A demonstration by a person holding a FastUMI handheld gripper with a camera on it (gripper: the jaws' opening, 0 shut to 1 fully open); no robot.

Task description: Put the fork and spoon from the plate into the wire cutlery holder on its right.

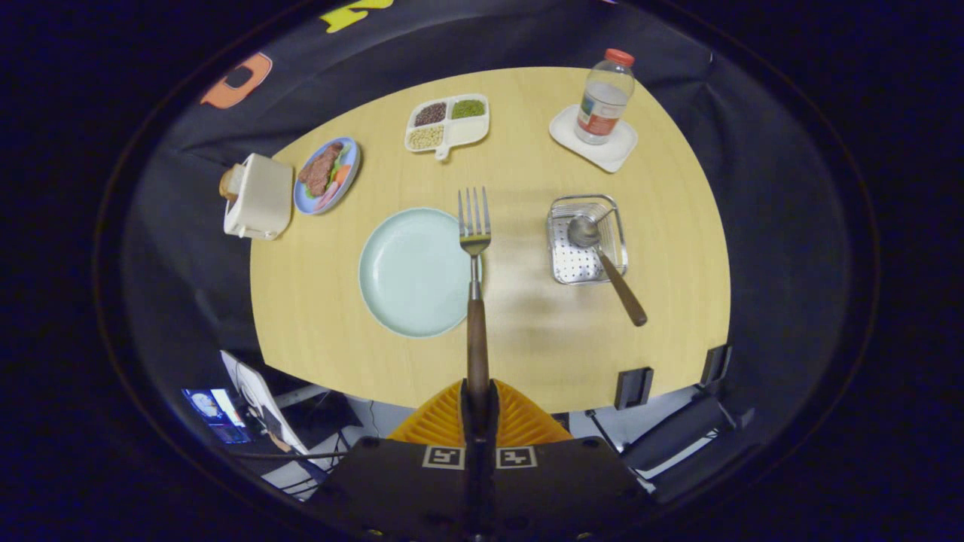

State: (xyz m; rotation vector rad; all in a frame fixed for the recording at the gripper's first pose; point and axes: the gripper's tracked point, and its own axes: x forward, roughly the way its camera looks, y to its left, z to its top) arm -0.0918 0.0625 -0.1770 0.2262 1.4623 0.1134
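Fingers clamped on fork handle, tines ahead.

The camera rides on the gripper and looks down from high above the round light wooden table. It faces forward along the two orange ribbed fingers at 6 o'clock. The whole tabletop fits in the view, far off.

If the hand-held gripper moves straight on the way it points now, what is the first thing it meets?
Probably nothing: the hand-held gripper, shut on the fork, points past the plate over bare table. Height is unclear.
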